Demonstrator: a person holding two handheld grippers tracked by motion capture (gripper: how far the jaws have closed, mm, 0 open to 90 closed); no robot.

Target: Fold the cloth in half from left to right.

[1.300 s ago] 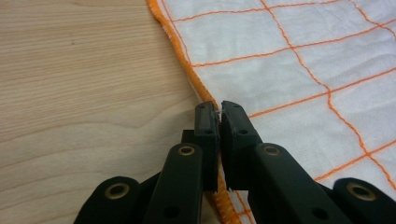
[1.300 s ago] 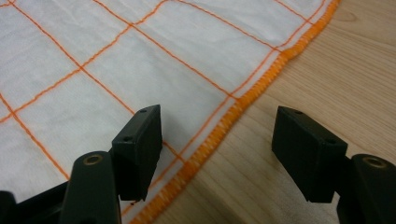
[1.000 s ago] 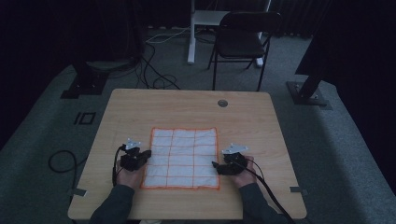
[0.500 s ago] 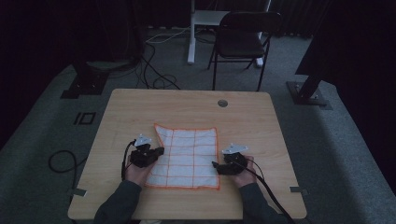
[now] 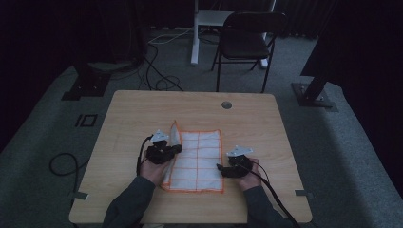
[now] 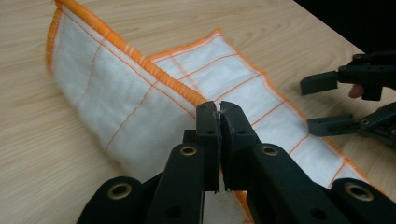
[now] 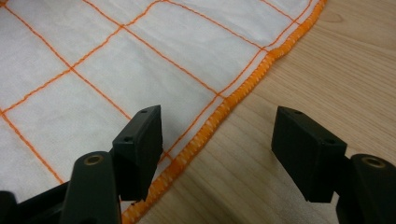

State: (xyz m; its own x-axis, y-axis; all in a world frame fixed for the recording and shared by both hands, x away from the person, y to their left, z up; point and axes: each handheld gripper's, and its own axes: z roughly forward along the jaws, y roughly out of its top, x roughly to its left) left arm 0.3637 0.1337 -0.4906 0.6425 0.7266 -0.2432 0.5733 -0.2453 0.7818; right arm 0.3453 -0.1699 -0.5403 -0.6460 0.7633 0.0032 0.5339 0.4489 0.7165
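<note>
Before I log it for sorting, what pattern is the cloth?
White cloth with orange grid and hem; left gripper view.

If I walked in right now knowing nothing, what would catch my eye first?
The white cloth with orange grid lines in the middle of the wooden table. Its left edge is lifted and folding over, pinched in the shut left gripper. The right gripper sits open over the cloth's right hem.

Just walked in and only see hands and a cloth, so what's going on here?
A person at a wooden table is folding a white cloth with orange grid lines. The left gripper is shut on the cloth's orange edge, with that side raised toward the middle. The right gripper is open, its jaws straddling the opposite edge, which lies flat.
</note>
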